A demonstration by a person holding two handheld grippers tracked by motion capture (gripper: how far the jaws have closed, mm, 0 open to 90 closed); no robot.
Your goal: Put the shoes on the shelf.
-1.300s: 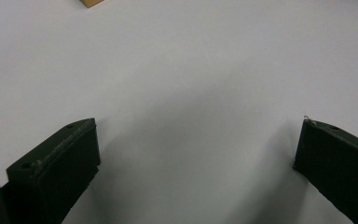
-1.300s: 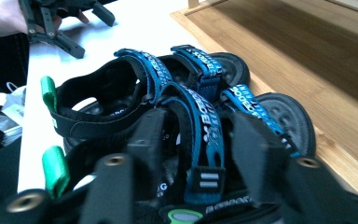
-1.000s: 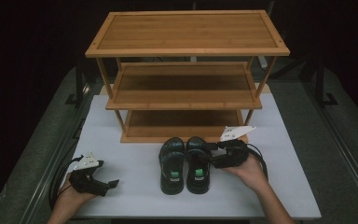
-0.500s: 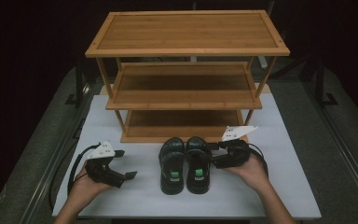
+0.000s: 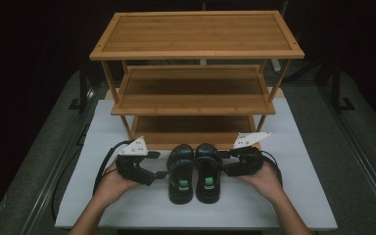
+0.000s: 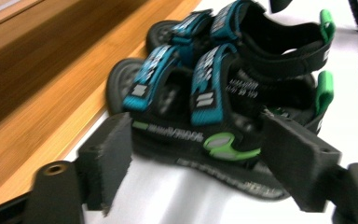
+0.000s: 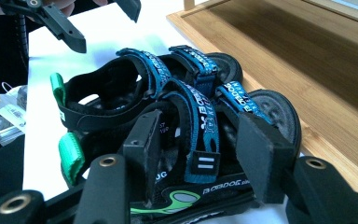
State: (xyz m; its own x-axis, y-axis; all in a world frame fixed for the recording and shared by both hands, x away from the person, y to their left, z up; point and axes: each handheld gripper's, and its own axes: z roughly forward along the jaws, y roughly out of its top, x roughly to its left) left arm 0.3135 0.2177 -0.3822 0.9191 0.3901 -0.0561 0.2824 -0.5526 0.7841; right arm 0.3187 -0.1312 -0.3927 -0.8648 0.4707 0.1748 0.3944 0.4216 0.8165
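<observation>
Two black sandals with blue straps and green heel tabs stand side by side on the white mat, toes toward the rack: the left sandal point(image 5: 182, 174) and the right sandal point(image 5: 208, 171). My left gripper point(image 5: 159, 165) is level at the left sandal's outer side. Its jaws have just been closing, and in the left gripper view the left gripper point(image 6: 200, 163) is open, with the sandal's sole point(image 6: 214, 154) just ahead between the tips. My right gripper point(image 5: 223, 163) is at the right sandal's outer side. In the right gripper view the right gripper point(image 7: 200, 149) straddles a blue strap point(image 7: 200, 135), with gaps on both sides.
A three-tier bamboo shoe rack point(image 5: 196, 49) stands right behind the sandals, its lowest shelf point(image 5: 191, 127) bare. The white mat point(image 5: 284, 196) has free room on both sides. Cables trail from both grippers. Dark metal rails run along the table's sides.
My left gripper has moved right and a little up, from the mat's left part to the left sandal's side, and its jaws have narrowed. The right gripper and both sandals stayed put.
</observation>
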